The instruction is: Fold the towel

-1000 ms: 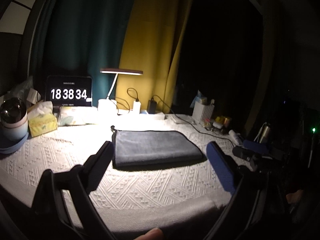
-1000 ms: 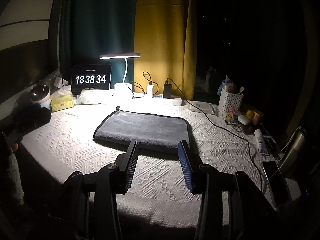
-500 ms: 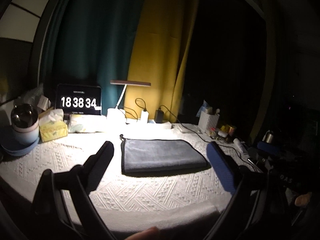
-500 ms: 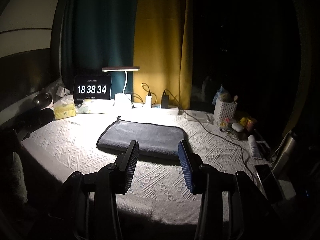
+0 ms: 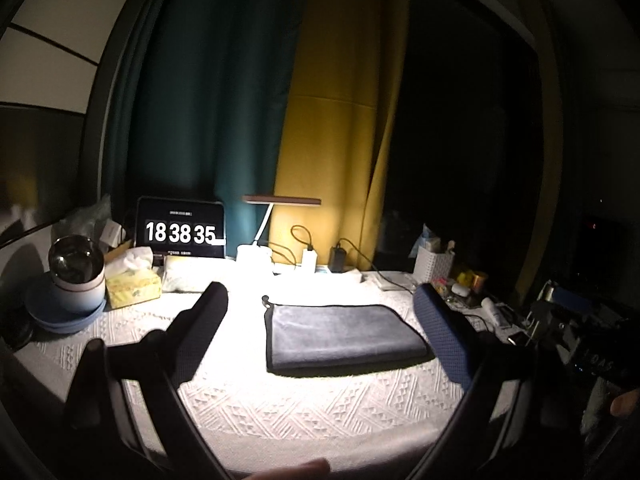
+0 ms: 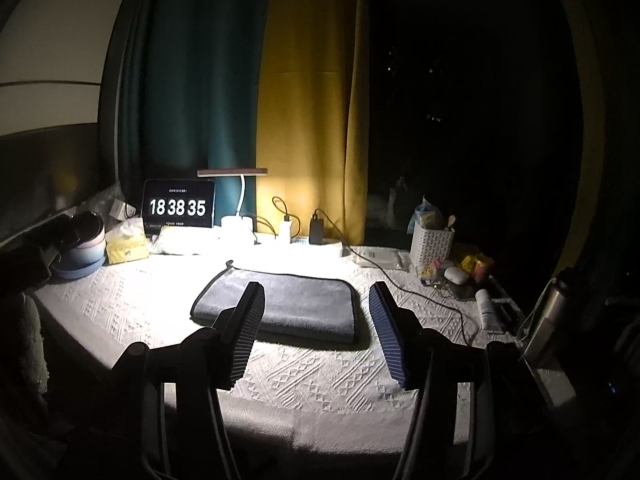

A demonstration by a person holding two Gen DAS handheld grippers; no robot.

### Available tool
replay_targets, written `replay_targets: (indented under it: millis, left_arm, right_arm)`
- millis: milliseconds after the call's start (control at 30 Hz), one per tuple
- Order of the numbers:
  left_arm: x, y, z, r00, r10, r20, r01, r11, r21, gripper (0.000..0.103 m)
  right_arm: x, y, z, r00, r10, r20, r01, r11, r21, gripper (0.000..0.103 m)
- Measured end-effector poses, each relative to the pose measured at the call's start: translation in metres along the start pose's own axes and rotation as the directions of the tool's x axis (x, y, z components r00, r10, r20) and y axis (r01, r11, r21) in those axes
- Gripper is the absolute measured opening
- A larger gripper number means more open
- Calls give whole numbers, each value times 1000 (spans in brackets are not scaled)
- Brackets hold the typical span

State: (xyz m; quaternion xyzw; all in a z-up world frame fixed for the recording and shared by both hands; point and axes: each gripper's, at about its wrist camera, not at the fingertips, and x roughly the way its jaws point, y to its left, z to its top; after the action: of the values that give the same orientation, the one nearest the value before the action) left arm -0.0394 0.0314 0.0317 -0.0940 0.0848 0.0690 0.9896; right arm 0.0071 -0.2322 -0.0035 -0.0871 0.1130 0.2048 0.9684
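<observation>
Towel [image 5: 344,334] lying folded, mid-table [image 5: 280,412]; task appearing complete.
Left gripper [image 5: 320,320] and right gripper [image 6: 316,316] hovering off it, jaws apart, empty.

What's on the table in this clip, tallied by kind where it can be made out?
Towels: 1, grey towel, folded flat.
Clock displays: 1, clock.
Desk lamps: 1, lamp.
Tissue boxes: 1, tissue box.
White baskets: 1, basket.
Tubes: 1, tube.
Total: 6. The small clutter by the basket is too dim to count.
</observation>
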Motion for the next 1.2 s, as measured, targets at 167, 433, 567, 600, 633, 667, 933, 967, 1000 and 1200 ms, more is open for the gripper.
replay_targets:
  millis: [167,433,567,600,633,667,933,967,1000,1200]
  left_arm:
    - [2,-1,0,1000,3,-10,-3,1000,3,95]
    - [6,-2,0,1000,4,-22,-4,1000,5,95]
    - [8,-3,-1,1000,5,-30,-5,1000,3,95]
    - [8,-2,-1,999,6,-31,-6,1000,2,95]
    - [8,-2,-2,999,8,-33,-8,1000,-1,95]
    - [9,-1,-2,999,9,-35,-9,1000,-4,95]
    - [6,3,-2,1000,-1,-19,1,1000,-22,95]
    - [7,2,-2,1000,-1,-23,1,1000,-21,95]
    - [7,3,-3,1000,-1,-27,0,1000,-21,95]
    - [10,4,-3,999,1,-33,-2,1000,-29,95]
  right_arm:
    - [2,-5,-1,1000,2,-6,-2,1000,18,58]
    - [4,-5,-1,1000,-6,-9,6,1000,24,58]
    - [4,-6,-1,1000,-7,-9,7,1000,29,58]
    - [5,-7,-1,1000,-7,-10,8,1000,29,58]
    - [5,-7,-1,1000,-7,-10,7,1000,29,58]
    - [5,-7,-1,1000,-6,-10,6,1000,29,58]
    - [9,-5,-1,1000,-5,-23,6,1000,25,58]
    - [9,-5,-1,1000,-5,-23,6,1000,26,58]
    - [9,-5,-1,1000,-6,-22,6,1000,26,58]
    - [10,-4,-2,1000,-8,-26,9,1000,25,58]
